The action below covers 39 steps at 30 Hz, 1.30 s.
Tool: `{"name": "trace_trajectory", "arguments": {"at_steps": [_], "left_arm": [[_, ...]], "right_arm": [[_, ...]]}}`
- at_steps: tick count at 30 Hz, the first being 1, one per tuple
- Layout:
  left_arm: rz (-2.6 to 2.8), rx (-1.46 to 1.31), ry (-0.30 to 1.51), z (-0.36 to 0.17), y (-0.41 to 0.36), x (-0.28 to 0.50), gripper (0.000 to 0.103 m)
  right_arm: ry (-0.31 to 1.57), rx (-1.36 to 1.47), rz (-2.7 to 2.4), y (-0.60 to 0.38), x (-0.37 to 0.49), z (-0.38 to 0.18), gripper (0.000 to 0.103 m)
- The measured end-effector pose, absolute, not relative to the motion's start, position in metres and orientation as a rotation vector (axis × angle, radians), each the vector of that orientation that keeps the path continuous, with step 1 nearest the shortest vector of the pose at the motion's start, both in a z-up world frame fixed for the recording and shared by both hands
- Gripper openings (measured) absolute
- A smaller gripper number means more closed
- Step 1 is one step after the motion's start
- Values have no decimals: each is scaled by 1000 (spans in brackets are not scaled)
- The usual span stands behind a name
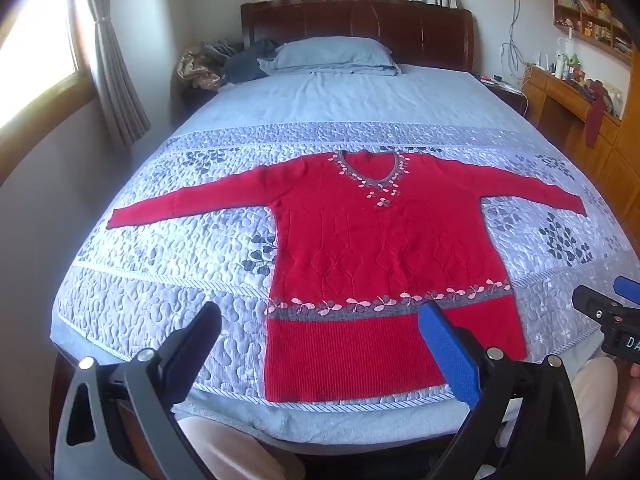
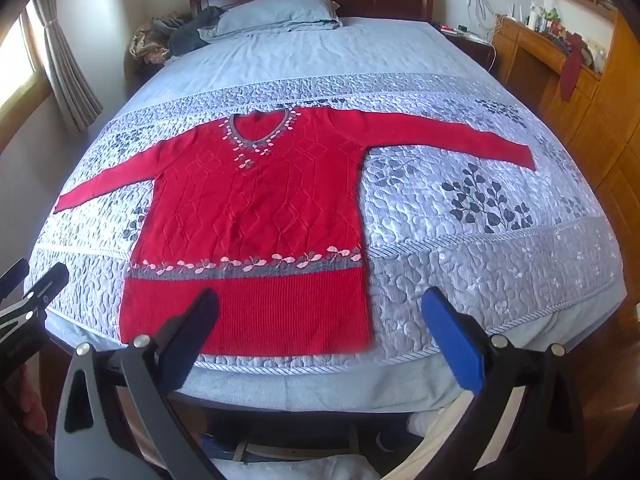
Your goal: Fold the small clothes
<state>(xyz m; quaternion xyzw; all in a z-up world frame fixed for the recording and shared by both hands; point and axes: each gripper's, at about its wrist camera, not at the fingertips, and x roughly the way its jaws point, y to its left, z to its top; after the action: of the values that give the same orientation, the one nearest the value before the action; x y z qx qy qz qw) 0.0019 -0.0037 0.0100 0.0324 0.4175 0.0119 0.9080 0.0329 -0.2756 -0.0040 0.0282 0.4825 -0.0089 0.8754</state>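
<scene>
Red sweater [image 1: 384, 264] spread flat on quilted bed [image 1: 168, 288], sleeves out, left gripper [image 1: 320, 340] and right gripper [image 2: 320, 328] above near hem, jaws wide apart, holding nothing

Shelf [image 1: 592, 16] items too small to identify; right tool [image 1: 612, 320] cut off by frame edge.
</scene>
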Motion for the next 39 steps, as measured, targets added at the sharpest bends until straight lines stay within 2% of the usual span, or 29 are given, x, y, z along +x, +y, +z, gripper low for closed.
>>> {"name": "trace_trajectory", "arguments": {"at_steps": [39], "left_arm": [[29,63,866,7,-2,3,99]], "right_arm": [[998,52,-6,-273,32,-3,100]]}}
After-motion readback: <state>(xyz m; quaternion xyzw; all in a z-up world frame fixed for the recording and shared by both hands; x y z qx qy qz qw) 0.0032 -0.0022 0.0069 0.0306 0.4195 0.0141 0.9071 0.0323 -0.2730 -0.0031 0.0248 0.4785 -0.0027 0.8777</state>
